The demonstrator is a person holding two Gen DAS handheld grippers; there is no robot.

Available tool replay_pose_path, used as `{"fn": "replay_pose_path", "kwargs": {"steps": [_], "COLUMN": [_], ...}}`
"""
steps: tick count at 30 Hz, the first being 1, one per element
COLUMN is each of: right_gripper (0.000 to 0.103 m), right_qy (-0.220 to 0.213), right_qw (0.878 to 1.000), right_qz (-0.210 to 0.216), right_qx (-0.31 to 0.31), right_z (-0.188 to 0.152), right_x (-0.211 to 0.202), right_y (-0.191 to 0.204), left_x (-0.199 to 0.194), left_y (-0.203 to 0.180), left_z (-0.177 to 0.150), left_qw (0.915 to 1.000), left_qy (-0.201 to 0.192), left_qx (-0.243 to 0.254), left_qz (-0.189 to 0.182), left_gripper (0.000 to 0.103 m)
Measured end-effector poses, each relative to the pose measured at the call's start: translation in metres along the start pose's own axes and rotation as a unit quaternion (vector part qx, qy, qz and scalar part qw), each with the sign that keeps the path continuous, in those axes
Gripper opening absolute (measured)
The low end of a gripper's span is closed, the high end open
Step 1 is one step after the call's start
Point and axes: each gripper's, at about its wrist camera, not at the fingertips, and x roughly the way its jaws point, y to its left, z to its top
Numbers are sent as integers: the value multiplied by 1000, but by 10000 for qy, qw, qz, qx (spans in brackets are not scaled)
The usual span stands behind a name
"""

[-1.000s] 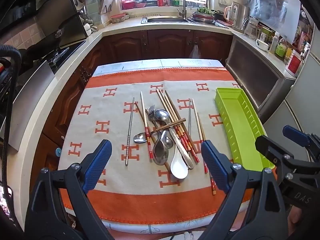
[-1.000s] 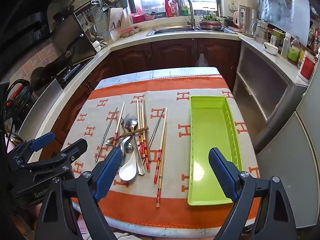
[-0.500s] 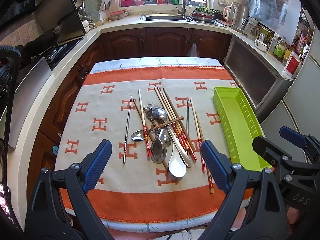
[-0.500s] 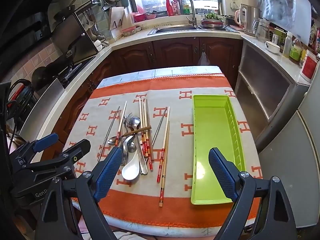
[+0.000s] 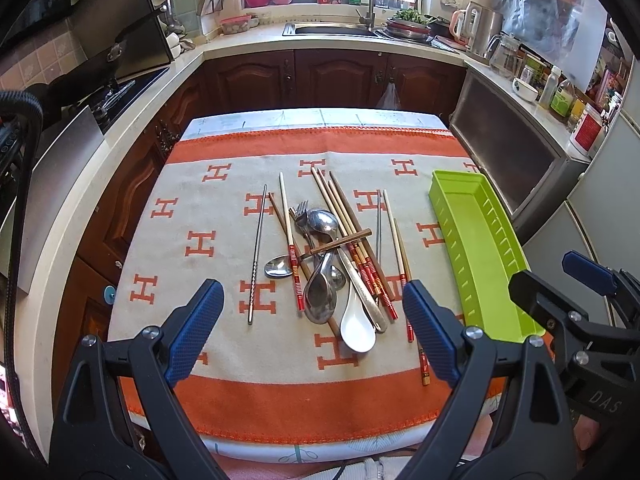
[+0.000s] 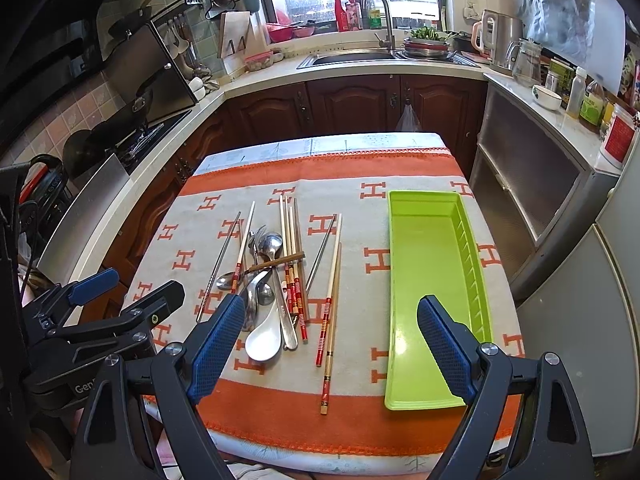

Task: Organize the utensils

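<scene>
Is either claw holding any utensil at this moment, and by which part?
Nothing is held. The left claw and right claw are both open and empty; the utensils lie on the cloth.

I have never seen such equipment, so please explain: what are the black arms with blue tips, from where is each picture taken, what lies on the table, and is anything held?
They are two hand-held grippers, one in each of a person's hands; no robot. Each carries a camera looking along its fingers. One picture comes from the left gripper, the other from the right gripper; each also glimpses the other at its edge. Both are open and hold nothing. On the orange-and-beige cloth lies a heap of utensils: chopsticks, metal spoons, a fork and a white spoon. To the right lies an empty green tray.
</scene>
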Motion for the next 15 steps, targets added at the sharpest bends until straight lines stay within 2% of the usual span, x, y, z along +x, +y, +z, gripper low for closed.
{"fn": "replay_pose_path", "kwargs": {"steps": [15], "right_gripper": [89], "right_qy": [-5], "right_qw": [10000], "right_qz": [0], "right_qx": [-7], "right_z": [-2], "right_x": [2], "right_y": [2], "left_x": [1], "left_y": [1], "left_z": [-1], "left_qw": [10000], "left_qy": [17], "left_qx": [7], "left_qz": [8], "left_gripper": [90]}}
